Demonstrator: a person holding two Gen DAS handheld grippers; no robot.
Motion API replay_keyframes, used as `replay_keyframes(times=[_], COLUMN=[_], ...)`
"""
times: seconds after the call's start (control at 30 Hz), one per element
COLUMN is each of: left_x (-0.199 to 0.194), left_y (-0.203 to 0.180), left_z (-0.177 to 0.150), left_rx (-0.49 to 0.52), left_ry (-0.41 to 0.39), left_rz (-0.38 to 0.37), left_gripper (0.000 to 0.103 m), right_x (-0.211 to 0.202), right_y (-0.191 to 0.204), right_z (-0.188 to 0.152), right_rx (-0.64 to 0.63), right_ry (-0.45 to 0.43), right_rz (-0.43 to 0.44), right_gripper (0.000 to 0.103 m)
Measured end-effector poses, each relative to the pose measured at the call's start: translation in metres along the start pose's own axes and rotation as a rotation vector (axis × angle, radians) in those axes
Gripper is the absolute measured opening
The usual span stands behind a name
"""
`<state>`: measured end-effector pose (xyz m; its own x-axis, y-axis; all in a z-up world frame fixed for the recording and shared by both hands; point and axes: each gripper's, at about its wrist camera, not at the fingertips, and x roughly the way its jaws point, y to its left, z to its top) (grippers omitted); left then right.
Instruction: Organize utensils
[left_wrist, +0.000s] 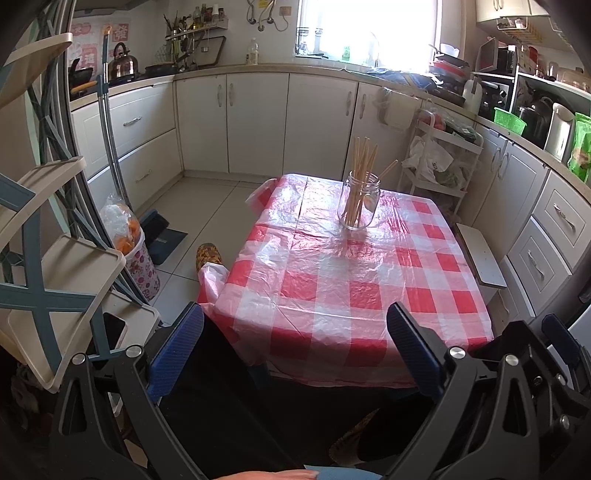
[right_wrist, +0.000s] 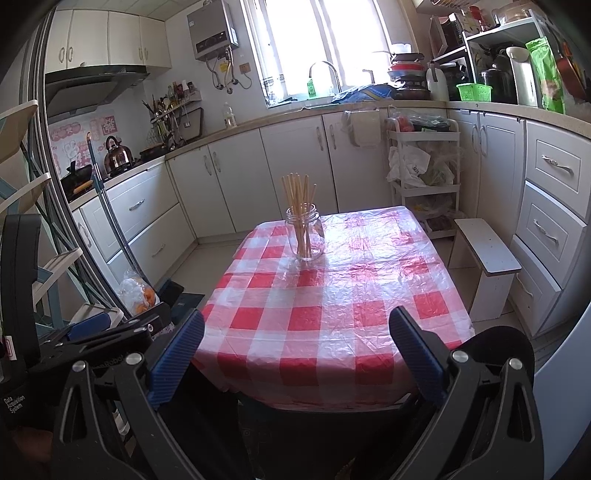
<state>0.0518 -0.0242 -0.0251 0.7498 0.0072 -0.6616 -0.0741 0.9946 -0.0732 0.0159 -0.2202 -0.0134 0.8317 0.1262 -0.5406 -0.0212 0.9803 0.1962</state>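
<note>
A clear glass jar stands upright on the far part of a table covered with a red-and-white checked plastic cloth. Several wooden chopsticks stand in the jar and stick out of its mouth. My left gripper is open and empty, held back off the table's near edge. My right gripper is also open and empty, above the near edge. Each gripper's blue pads are wide apart. The other gripper shows at the frame edge in each view.
A small white stool stands right of the table, a white trolley with bags behind it. White cabinets line the back and right walls. On the left are a folding shelf rack, a broom and a floral bin. A foot in a patterned slipper rests on the floor.
</note>
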Motion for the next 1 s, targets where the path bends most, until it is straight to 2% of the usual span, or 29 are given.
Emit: replay_keyframes(times=[1.0], left_x=[0.0018], left_y=[0.0027], left_z=[-0.0001], left_rx=[0.009], left_ry=[-0.001], left_rz=[0.000], left_gripper=[0.095], right_x=[0.0031], right_y=[0.0023], right_z=[0.0028], right_rx=[0.000], right_ry=[-0.010], right_rz=[0.000], right_gripper=[0.096])
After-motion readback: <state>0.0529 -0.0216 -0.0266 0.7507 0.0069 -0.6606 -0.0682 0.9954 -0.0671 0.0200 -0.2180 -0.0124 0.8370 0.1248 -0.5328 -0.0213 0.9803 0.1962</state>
